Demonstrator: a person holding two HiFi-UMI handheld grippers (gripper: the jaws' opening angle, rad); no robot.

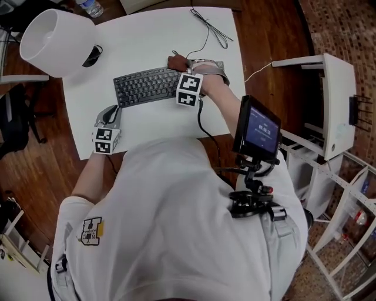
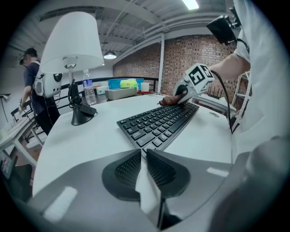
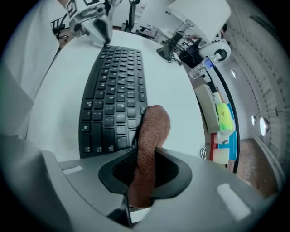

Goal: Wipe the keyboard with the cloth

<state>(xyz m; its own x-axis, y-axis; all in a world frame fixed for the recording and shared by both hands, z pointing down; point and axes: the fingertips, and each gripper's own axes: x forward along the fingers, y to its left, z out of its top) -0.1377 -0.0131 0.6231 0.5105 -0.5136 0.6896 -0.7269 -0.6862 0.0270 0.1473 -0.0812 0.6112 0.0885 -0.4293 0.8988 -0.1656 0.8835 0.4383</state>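
Note:
A black keyboard [image 1: 144, 87] lies across the white table [image 1: 170, 123]. My right gripper [image 1: 182, 63] is over the keyboard's right end, shut on a brown cloth [image 1: 174, 61]. In the right gripper view the cloth [image 3: 152, 133] sticks out between the jaws and hangs over the keys [image 3: 113, 95] at the keyboard's end. My left gripper [image 1: 114, 109] rests at the keyboard's near left corner, shut with nothing between its jaws. In the left gripper view its closed tips [image 2: 142, 154] sit just before the keyboard [image 2: 158, 121], with the right gripper [image 2: 180, 94] at the far end.
A white lamp [image 1: 53, 35] stands at the table's far left on a black base [image 1: 93, 56]. A thin cable [image 1: 208, 29] runs over the far side and a bottle [image 1: 91, 7] stands beyond. A white cabinet [image 1: 335, 106] is to the right. A person [image 2: 34, 77] stands in the background.

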